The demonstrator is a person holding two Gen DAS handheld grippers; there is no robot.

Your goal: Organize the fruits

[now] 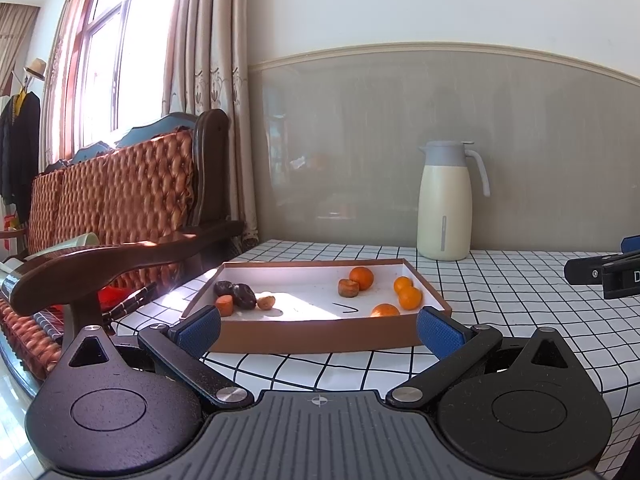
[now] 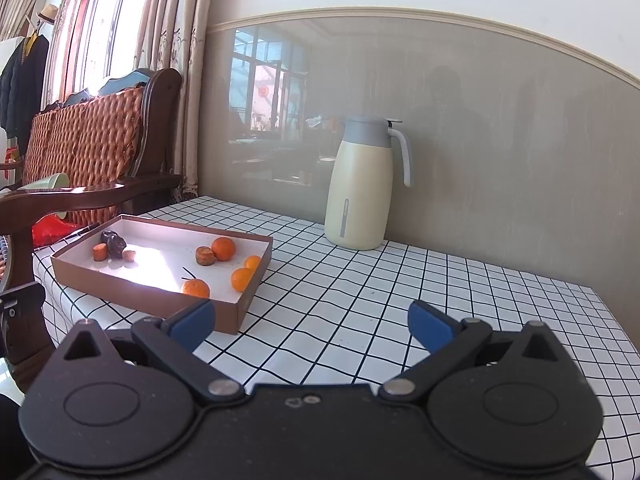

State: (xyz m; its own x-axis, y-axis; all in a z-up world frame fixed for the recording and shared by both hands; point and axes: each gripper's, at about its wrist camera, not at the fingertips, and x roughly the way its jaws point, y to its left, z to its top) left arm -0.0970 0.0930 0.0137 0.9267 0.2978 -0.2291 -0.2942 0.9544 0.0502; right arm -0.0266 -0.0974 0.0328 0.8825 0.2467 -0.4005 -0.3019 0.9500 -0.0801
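Note:
A shallow brown box (image 1: 320,334) (image 2: 148,298) with a white inside lies on the checked table. Several small oranges (image 1: 410,297) (image 2: 223,248) sit in its right half, next to a brownish cut piece (image 1: 347,287) (image 2: 205,256). Dark dried fruits (image 1: 244,295) (image 2: 114,245) and small orange pieces (image 1: 224,304) (image 2: 100,251) lie in its left corner. My left gripper (image 1: 318,326) is open and empty, just in front of the box's near wall. My right gripper (image 2: 311,324) is open and empty, over the tablecloth to the right of the box.
A cream thermos jug (image 1: 444,204) (image 2: 362,184) stands at the back against the wall. A wooden sofa with an armrest (image 1: 120,256) (image 2: 80,194) is close on the left of the table. The table's right edge (image 2: 616,320) drops off.

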